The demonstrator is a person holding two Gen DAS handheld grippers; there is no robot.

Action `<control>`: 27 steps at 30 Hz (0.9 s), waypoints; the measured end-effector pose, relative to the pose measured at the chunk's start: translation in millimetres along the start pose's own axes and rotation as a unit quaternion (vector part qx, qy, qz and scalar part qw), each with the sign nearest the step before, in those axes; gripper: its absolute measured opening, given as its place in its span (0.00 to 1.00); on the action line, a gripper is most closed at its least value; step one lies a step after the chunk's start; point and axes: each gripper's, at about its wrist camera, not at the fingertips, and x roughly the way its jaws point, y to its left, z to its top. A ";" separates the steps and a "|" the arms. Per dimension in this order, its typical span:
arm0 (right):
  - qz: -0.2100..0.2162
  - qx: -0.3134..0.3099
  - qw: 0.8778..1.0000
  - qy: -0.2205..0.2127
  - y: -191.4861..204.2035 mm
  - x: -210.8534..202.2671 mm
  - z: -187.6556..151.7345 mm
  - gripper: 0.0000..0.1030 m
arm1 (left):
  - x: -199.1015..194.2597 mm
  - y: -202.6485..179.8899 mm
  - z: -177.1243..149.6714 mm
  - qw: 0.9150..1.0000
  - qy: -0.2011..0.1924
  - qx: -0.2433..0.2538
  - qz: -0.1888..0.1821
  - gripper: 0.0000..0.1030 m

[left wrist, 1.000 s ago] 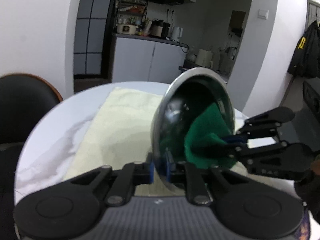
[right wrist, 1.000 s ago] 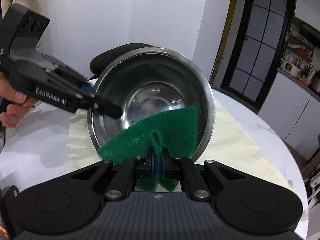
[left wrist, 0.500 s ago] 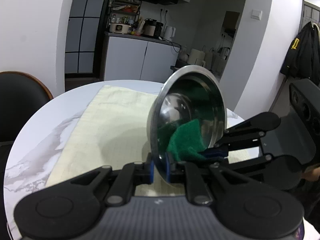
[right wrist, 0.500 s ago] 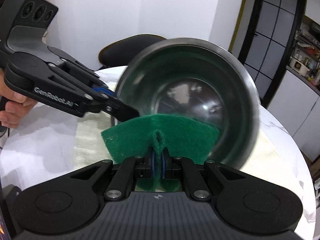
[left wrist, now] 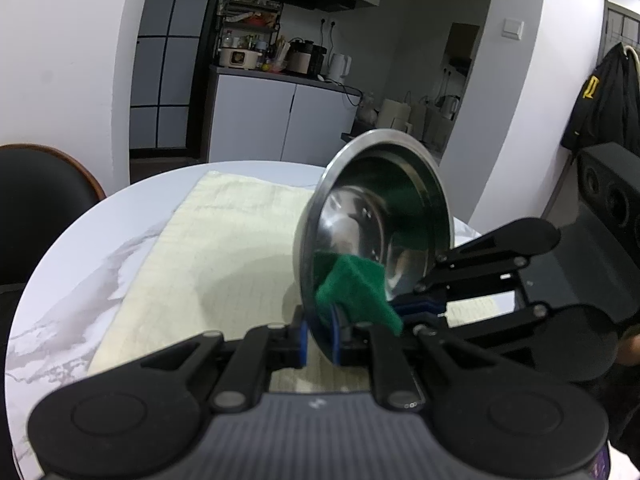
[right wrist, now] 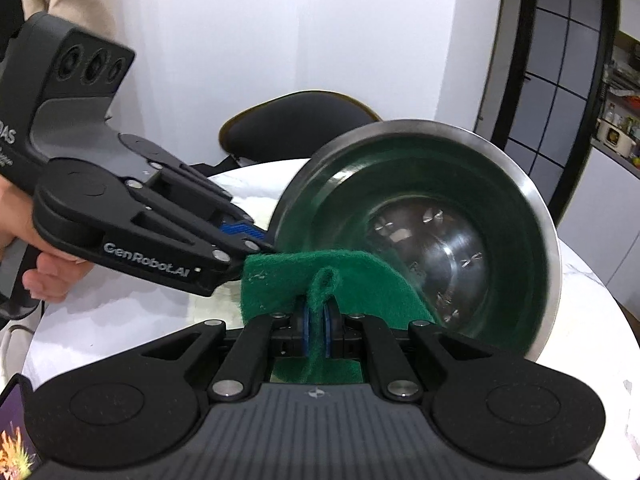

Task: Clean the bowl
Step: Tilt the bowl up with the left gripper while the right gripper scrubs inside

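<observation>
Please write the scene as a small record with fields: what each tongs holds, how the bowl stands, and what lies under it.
left tongs: shut on the rim of the steel bowl
right tongs: shut on the green scouring pad
bowl: lifted, tilted on its side, opening toward the right tongs
pad: at the bowl's lower rim
under the bowl: pale cloth on a white marble table

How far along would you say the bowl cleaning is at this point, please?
Done: the left gripper is clamped on the rim of the stainless steel bowl, held tilted above the pale cloth mat. In hand: the right gripper pinches the green scouring pad, which lies against the bowl's lower inside wall. Left: I cannot tell how clean the inside is; the bowl has yet to be set down.
</observation>
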 end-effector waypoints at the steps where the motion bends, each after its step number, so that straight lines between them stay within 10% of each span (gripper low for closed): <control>1: -0.002 0.001 1.000 0.005 -0.8 0.1 -0.7 0.08 | 0.3 0.7 -0.3 1.000 0.001 0.000 0.000 0.12; 10: -0.071 -0.033 0.996 0.053 -11.0 -5.6 -6.2 0.08 | -1.5 -3.9 2.0 1.000 -0.001 0.025 0.005 0.12; 27: -0.164 -0.052 0.985 -0.022 -23.9 -5.2 47.6 0.08 | 5.9 -23.3 6.3 0.995 0.020 0.100 0.009 0.15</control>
